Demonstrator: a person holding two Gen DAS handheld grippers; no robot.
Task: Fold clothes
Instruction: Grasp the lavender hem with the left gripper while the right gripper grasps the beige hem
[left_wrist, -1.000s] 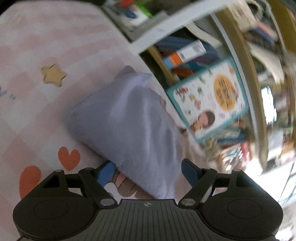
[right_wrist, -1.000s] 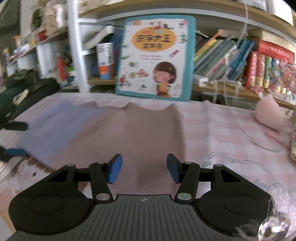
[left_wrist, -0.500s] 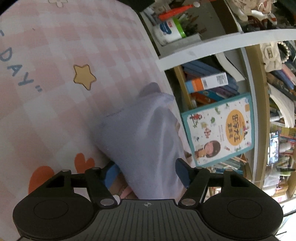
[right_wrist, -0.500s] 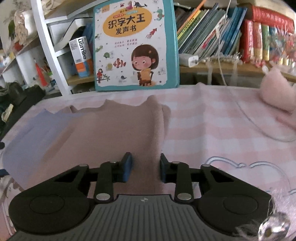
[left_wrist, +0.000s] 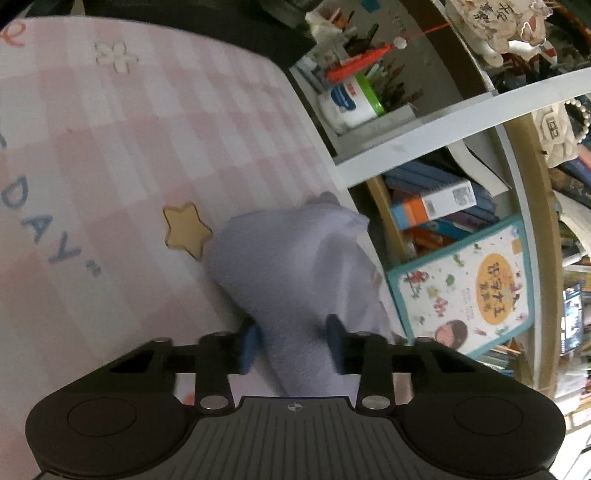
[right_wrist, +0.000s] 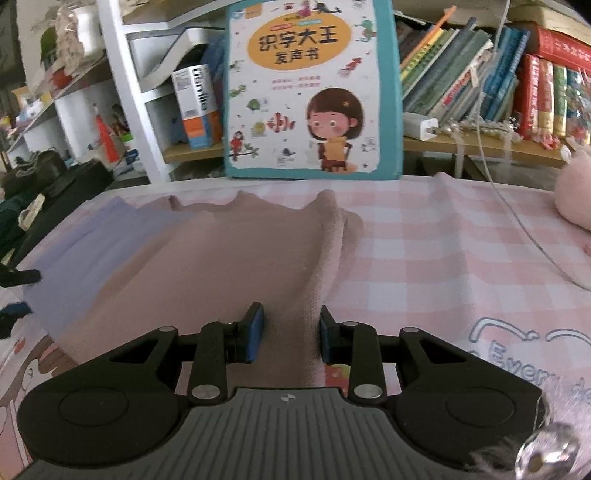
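Bookshelves back the tabletop (right_wrist: 424, 236), under a pink checked cloth printed "DAY". My left tool (left_wrist: 293, 341) tilts downward, its jaws closing on the soft lilac end of the garment (left_wrist: 295, 273) bunched between them. My right tool (right_wrist: 291, 334) tilts downward too, pinching a ridge of its mauve knit ahead. Beyond stands a book (right_wrist: 314, 88), "识字大王".

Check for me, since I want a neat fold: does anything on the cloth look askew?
Yes. The garment lies rumpled, its right edge bunched into a raised ridge running from the right gripper, and its far edge wavy rather than flat on the checked tablecloth.
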